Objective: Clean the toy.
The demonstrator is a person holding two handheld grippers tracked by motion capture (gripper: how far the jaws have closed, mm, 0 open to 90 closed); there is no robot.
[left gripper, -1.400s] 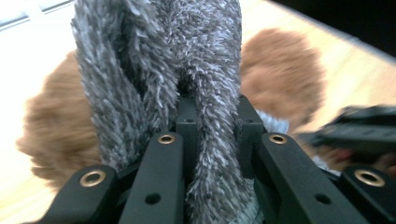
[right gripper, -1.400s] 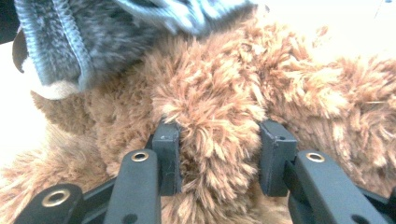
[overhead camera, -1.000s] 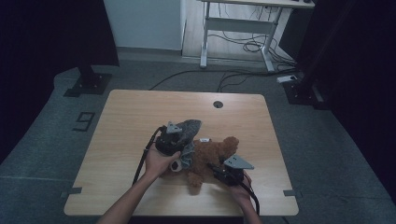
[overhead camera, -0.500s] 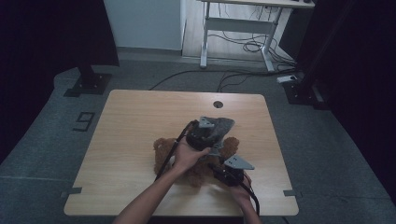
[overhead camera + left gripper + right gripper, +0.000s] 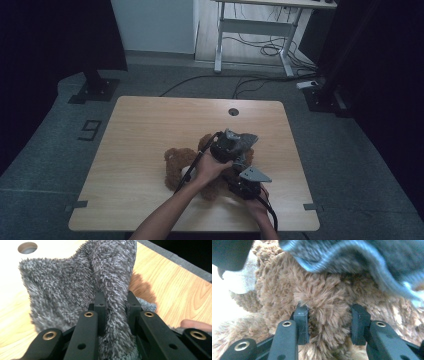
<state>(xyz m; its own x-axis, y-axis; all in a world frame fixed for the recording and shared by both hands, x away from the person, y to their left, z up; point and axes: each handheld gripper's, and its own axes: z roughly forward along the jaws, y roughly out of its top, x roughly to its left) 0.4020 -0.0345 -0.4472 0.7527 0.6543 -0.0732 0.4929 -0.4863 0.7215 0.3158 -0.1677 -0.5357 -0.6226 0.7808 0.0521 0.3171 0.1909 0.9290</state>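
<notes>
Brown teddy bear (image 5: 182, 167) lying on the wooden surface (image 5: 145, 130), toward its near right part, a grey fleecy cloth (image 5: 75, 287) held over its right side. Left gripper (image 5: 115, 305) clenched on a fold of that grey fleecy cloth, jaws pinching the pile between them, above the bear in the high view. Right gripper (image 5: 329, 323) low at the near edge, jaws clamped on a tuft of brown fur. Round cable hole (image 5: 233, 111) farther back. Number marking (image 5: 89, 130) on the floor, left of the surface.
</notes>
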